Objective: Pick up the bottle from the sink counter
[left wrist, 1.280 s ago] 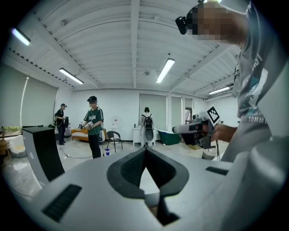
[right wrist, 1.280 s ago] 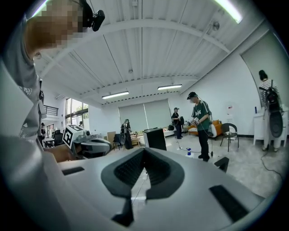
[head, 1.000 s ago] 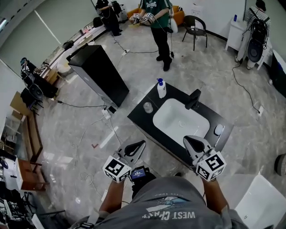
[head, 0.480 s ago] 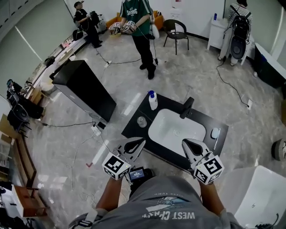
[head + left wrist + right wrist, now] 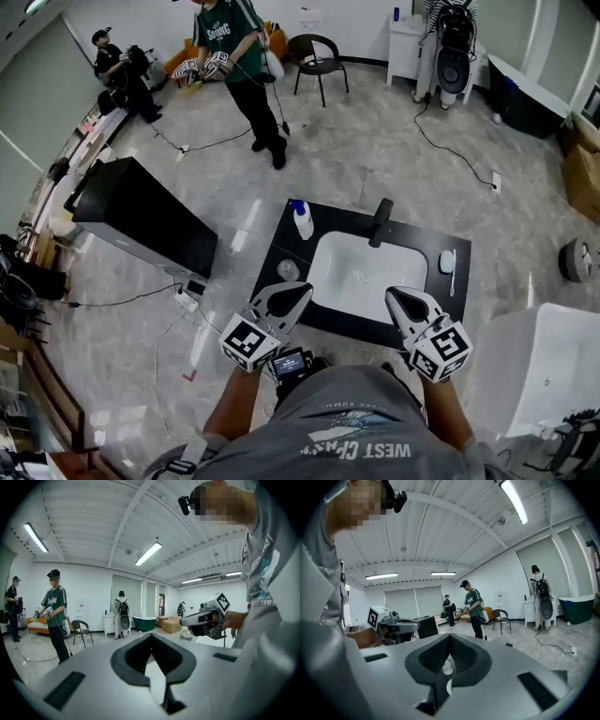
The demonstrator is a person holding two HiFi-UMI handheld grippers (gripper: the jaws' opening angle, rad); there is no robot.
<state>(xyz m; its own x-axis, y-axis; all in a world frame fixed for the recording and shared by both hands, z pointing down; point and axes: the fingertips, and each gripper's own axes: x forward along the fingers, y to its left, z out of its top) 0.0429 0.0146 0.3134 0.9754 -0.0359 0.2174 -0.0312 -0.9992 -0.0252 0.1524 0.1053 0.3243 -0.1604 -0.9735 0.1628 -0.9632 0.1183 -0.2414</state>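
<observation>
A white bottle [image 5: 302,221] with a blue pump stands upright just above the frame's centre, on the far left corner of a black desk [image 5: 342,223], beside a white sink [image 5: 367,274]. Lower down, the left gripper [image 5: 296,292] and right gripper [image 5: 394,296] hang over the desk's near edge, fingers clenched on nothing.

The person wears a grey short-sleeved T-shirt [image 5: 356,427] with white lettering and a pale graphic across the chest. Ahead of the T-shirt, the pale-grey, black-padded left claw [image 5: 292,296] and right claw [image 5: 397,300] each bear a white cube [image 5: 246,343] printed with black square markers.
</observation>
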